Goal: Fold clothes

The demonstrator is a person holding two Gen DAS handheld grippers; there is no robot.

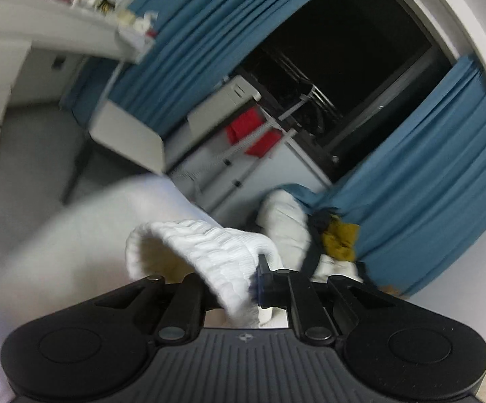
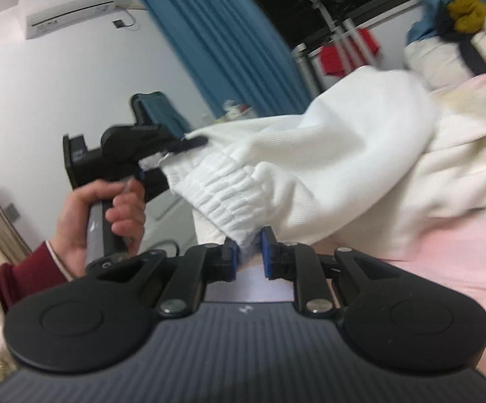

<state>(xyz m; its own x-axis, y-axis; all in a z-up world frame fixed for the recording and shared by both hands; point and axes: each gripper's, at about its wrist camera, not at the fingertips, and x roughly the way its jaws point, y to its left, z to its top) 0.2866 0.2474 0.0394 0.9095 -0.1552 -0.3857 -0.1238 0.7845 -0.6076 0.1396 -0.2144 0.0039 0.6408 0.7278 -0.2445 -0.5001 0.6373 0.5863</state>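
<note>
White trousers with a ribbed elastic waistband [image 2: 236,181] hang between my two grippers, their legs trailing right onto the pink bed [image 2: 444,268]. My right gripper [image 2: 249,252] is shut on the waistband's lower edge. My left gripper [image 2: 172,154], held in a hand with a dark red sleeve, is shut on the waistband's other end. In the left wrist view the waistband [image 1: 209,252] loops over and between the jaws of the left gripper [image 1: 256,278], with white cloth spreading left.
Blue curtains [image 1: 209,43] frame a dark window [image 1: 360,50]. A drying rack with red cloth [image 1: 253,131] stands below it. A pile of white, dark and mustard clothes [image 2: 461,23] lies on the bed's far end. An air conditioner [image 2: 71,6] is on the wall.
</note>
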